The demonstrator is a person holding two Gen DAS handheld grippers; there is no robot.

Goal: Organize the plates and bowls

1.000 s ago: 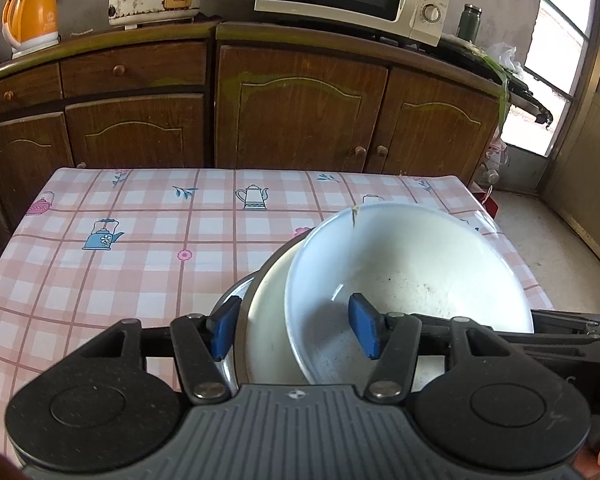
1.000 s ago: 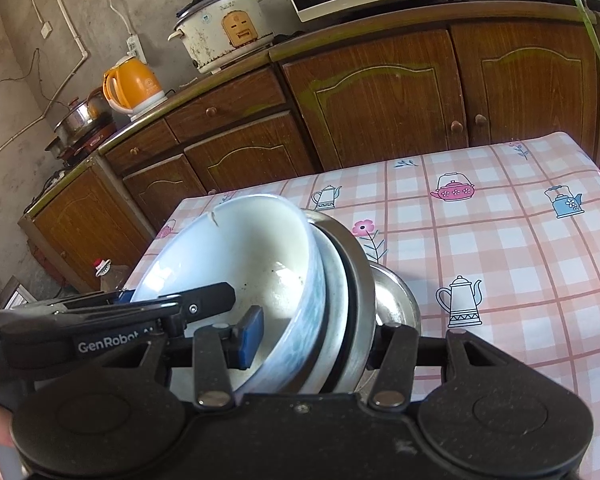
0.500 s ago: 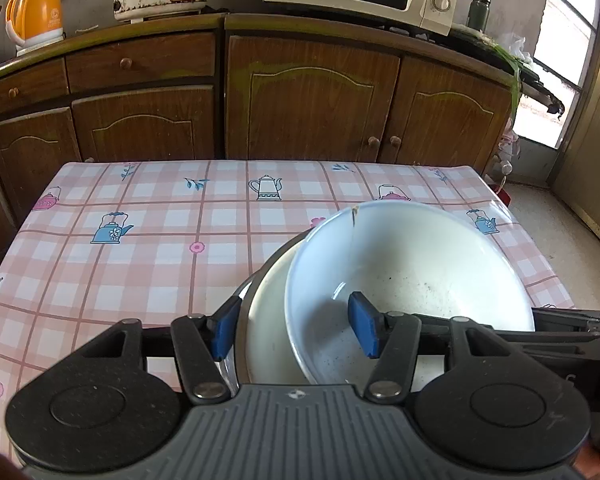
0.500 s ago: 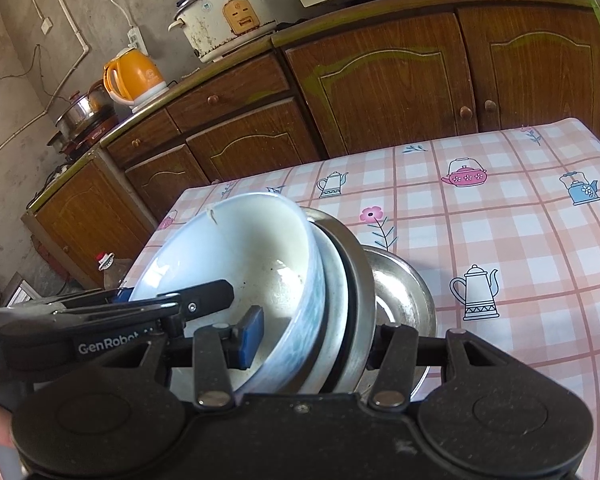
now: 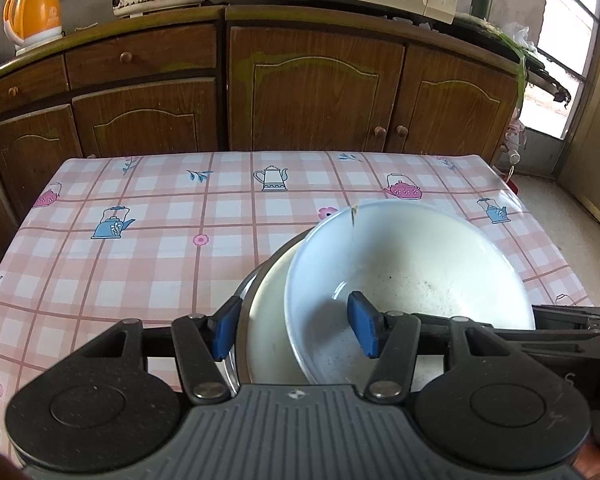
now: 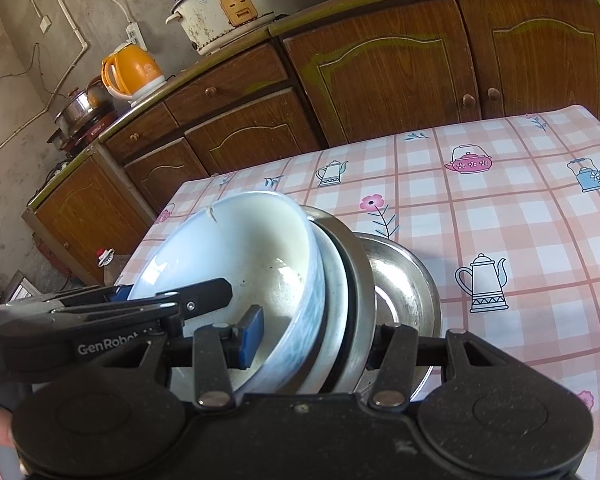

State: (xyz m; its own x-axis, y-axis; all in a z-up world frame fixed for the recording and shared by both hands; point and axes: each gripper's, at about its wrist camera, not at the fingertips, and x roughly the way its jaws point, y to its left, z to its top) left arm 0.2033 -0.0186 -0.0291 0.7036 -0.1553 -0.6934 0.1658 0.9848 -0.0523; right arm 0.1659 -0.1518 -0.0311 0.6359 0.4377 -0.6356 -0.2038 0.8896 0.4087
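Lowered slightly toward the table (image 5: 148, 248) since the earlier frame, the nested stack (image 6: 340, 300) topped by a cracked white bowl (image 5: 412, 264) sits at our 6 o'clock, where we see left gripper (image 5: 296, 330) and right gripper (image 6: 316, 338) each clamped across its edges.

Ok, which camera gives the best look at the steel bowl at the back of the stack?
The right wrist view: the steel bowl shows its shiny inside and rim there. The left wrist view shows only a thin metal edge behind the white dishes.
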